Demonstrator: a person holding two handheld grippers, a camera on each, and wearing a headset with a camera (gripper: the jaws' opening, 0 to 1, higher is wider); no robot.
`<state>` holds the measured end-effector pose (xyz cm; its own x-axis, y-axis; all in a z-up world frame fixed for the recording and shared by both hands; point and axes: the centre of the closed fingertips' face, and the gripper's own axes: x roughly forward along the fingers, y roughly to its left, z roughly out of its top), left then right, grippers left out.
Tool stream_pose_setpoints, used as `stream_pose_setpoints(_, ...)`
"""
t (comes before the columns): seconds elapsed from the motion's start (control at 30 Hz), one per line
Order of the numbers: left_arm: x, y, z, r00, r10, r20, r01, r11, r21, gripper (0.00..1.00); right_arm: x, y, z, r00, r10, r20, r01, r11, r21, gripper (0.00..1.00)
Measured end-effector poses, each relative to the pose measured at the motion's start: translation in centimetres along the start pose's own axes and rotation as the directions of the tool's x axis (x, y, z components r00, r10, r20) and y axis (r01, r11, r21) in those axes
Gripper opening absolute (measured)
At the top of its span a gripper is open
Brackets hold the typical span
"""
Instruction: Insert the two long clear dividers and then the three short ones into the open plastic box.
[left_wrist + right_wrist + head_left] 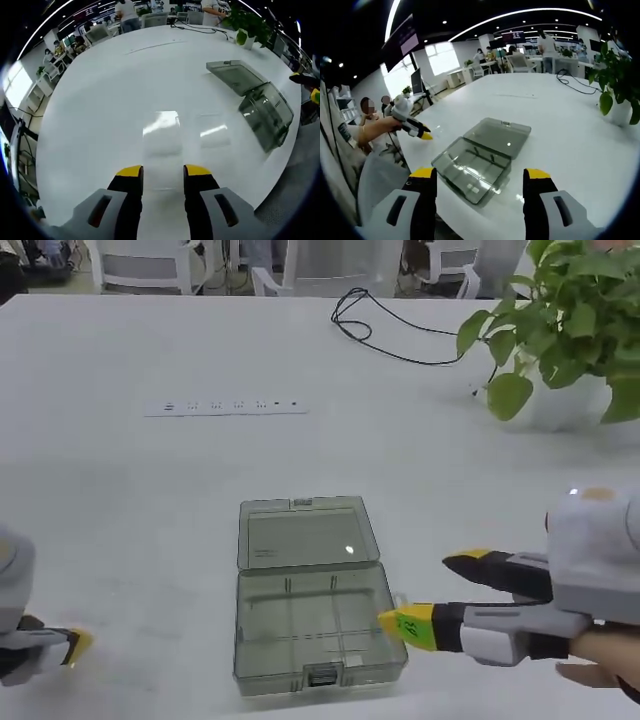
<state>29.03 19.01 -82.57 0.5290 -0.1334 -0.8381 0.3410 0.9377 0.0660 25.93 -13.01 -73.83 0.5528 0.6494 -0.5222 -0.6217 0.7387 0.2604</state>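
The smoky clear plastic box (312,625) lies open near the table's front edge, its lid (305,532) folded flat on the far side. Faint clear partition lines show inside the base; how many I cannot tell. My right gripper (432,592) hovers just right of the box, open and holding nothing, one yellow tip close to the box's right wall. In the right gripper view the box (470,167) sits ahead of the wide-apart jaws (480,175). My left gripper (70,645) is low at the far left, well away from the box (262,107), open (163,172) over bare table.
A white power strip (225,407) lies mid-table beyond the box. A black cable (390,330) loops at the back. A potted plant (570,330) stands at the back right. White chairs line the far edge. The table's front edge runs just below the box.
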Motion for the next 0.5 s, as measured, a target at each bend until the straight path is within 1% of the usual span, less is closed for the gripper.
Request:
stream_pose_setpoints(0.13, -0.7, -0.5, 0.6, 0.9989, 0.019, 0.043, -0.017, 0.999, -0.039, 0.3, 0.4, 0.7, 0.4, 0.9997, 0.012, 0.022, -0.013, 0.999, 0.046, 0.65)
stream_pose_setpoints(0.2, -0.9, -1.0, 0.9, 0.9978, 0.018, 0.063, -0.015, 0.998, -0.058, 0.3, 0.6, 1.1, 0.5, 0.9994, 0.017, 0.03, -0.019, 0.998, 0.054, 0.63)
stream_pose_setpoints(0.3, -1.4, -1.9, 1.2, 0.9958, 0.011, 0.091, -0.003, 0.996, -0.087, 0.3, 1.0, 1.9, 0.7, 0.9987, 0.03, 0.04, -0.033, 0.997, 0.065, 0.6)
stream_pose_setpoints(0.4, -2.0, -2.7, 1.1, 0.9946, 0.012, 0.103, -0.001, 0.994, -0.106, 0.3, 1.5, 2.8, 0.9, 0.9973, 0.055, 0.049, -0.059, 0.995, 0.075, 0.57)
stream_pose_setpoints(0.43, -2.3, -3.1, 1.2, 0.9933, 0.013, 0.115, 0.002, 0.992, -0.124, 0.3, 1.7, 3.2, 0.9, 0.9968, 0.061, 0.053, -0.065, 0.995, 0.078, 0.56)
stream_pose_setpoints(0.47, -2.5, -3.4, 1.2, 0.9925, 0.008, 0.122, 0.008, 0.992, -0.129, 0.3, 1.9, 3.3, 0.9, 0.9963, 0.065, 0.055, -0.069, 0.994, 0.079, 0.55)
stream_pose_setpoints(0.5, -2.7, -3.8, 1.4, 0.9904, 0.007, 0.138, 0.013, 0.989, -0.15, 0.3, 2.1, 3.7, 1.0, 0.9952, 0.074, 0.063, -0.08, 0.993, 0.089, 0.54)
